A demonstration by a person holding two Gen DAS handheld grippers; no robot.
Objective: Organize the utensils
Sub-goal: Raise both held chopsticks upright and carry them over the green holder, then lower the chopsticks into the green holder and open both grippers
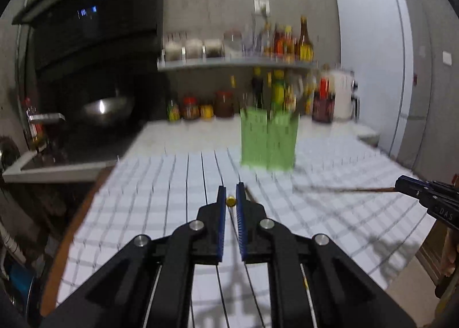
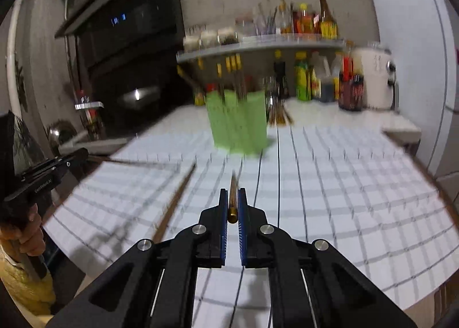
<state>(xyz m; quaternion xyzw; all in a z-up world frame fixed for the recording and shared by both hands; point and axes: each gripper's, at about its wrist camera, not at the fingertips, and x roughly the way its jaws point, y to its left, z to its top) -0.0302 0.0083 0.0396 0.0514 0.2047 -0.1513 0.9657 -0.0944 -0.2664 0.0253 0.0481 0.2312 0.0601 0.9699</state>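
Note:
A green slotted utensil holder point(image 1: 268, 140) stands on the checked cloth ahead of both grippers; in the right wrist view point(image 2: 237, 124) several chopsticks stick up from it. My left gripper point(image 1: 231, 194) is shut on a chopstick with a gold cap point(image 1: 231, 201). My right gripper point(image 2: 233, 199) is shut on a brown chopstick point(image 2: 233, 201), gold end toward the camera. The right gripper also shows at the right edge of the left wrist view point(image 1: 401, 184) with its chopstick point(image 1: 352, 190) pointing left. Another chopstick point(image 2: 175, 199) lies on the cloth left of my right gripper.
A white and grey checked cloth point(image 1: 160, 199) covers the table. Sauce bottles and jars point(image 1: 218, 107) line the back wall under a shelf point(image 1: 235, 65). A stove with a wok point(image 1: 106, 110) is at the left, a white fridge point(image 1: 375, 55) at the right.

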